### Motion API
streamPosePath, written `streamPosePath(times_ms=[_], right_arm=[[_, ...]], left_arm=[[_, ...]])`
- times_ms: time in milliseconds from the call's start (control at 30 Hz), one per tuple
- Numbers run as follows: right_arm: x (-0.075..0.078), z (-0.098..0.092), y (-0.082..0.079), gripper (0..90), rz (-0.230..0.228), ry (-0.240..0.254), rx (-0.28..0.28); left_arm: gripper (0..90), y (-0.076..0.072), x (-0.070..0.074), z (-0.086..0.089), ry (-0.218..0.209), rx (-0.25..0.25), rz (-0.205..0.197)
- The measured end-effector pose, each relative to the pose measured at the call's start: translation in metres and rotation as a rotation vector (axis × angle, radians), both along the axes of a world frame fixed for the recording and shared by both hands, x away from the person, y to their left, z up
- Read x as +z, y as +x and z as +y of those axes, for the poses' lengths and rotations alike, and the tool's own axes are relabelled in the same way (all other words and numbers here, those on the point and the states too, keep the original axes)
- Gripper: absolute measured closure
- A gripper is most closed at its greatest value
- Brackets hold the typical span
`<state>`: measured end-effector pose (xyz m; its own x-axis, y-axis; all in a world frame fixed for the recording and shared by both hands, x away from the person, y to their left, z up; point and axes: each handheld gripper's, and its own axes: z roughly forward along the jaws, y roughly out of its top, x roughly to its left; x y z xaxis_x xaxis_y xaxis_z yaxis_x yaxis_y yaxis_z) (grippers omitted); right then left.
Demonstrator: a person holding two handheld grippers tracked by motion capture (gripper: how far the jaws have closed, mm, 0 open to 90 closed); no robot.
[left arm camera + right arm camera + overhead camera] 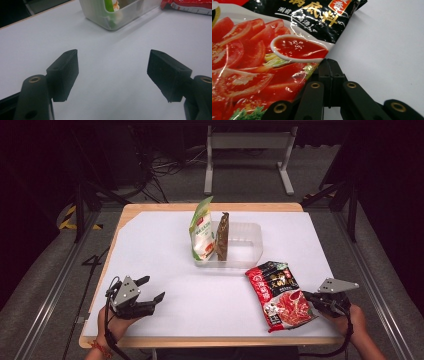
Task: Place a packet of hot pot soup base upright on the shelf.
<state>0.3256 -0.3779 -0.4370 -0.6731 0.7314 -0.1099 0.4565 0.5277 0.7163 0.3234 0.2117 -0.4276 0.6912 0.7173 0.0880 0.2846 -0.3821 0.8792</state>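
Observation:
A red and black sauce packet point(280, 295) with tomato pictures lies flat near the table's front right; it also appears as the packet point(262, 50) in the right gripper view. My right gripper point(306, 295) is shut, its jaws pressed together on the packet's right edge point(329, 63). A clear plastic tub point(257, 240) stands at mid-table. In it a green and white pouch point(202, 232) and a brown packet point(223, 236) stand upright. My left gripper point(154, 288) is at the front left, open over bare white table point(112, 72), nothing between its jaws.
The white sheet point(165, 250) covers the wooden table. The tub's corner point(120, 17) and the red packet's end point(190, 5) lie ahead of the left jaws. Beyond the table's far edge is a metal frame point(247, 142) on the floor.

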Motion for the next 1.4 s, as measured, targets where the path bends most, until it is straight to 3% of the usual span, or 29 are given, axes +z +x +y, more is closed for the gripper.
streamPosePath(times_ms=[100,200,233,267,300,433,633,900,1067,1200,1400], right_arm=[[0.0,0.005,-0.007,90.0,-0.002,-0.01,0.046],[0.001,0.01,-0.012,90.0,-0.012,-0.04,0.072],[0.002,0.02,-0.019,90.0,-0.018,-0.071,0.12],[0.002,0.02,-0.019,90.0,-0.018,-0.071,0.12],[0.002,0.031,-0.025,90.0,-0.019,-0.095,0.172],[0.001,0.051,-0.029,90.0,-0.019,-0.105,0.24],[0.001,0.06,-0.032,90.0,-0.026,-0.113,0.251],[0.001,0.066,-0.036,90.0,-0.027,-0.121,0.285],[0.004,0.056,-0.035,85.4,-0.016,-0.089,0.299],[0.007,0.046,-0.032,85.5,-0.023,-0.05,0.272],[0.016,0.028,-0.023,83.9,-0.058,0.068,0.192]], left_arm=[[24.8,0.002,-0.004,0.002,0.027,0.022,-0.002],[24.8,0.002,-0.005,0.002,0.025,0.024,0.002],[24.8,0.002,-0.005,0.001,0.034,0.02,0.0],[24.5,0.002,-0.005,0.001,0.034,0.02,0.0],[24.2,0.001,-0.005,0.0,0.035,0.022,-0.005],[24.1,0.001,-0.007,0.0,0.03,0.017,0.007],[24.0,0.002,-0.007,-0.003,0.004,0.008,0.012],[23.3,0.003,-0.008,-0.012,0.027,-0.015,0.021],[23.2,0.002,-0.009,-0.013,0.02,-0.024,0.024],[23.6,0.0,-0.007,-0.012,0.011,-0.025,0.013],[23.2,-0.001,-0.009,-0.015,0.022,-0.039,0.012]])
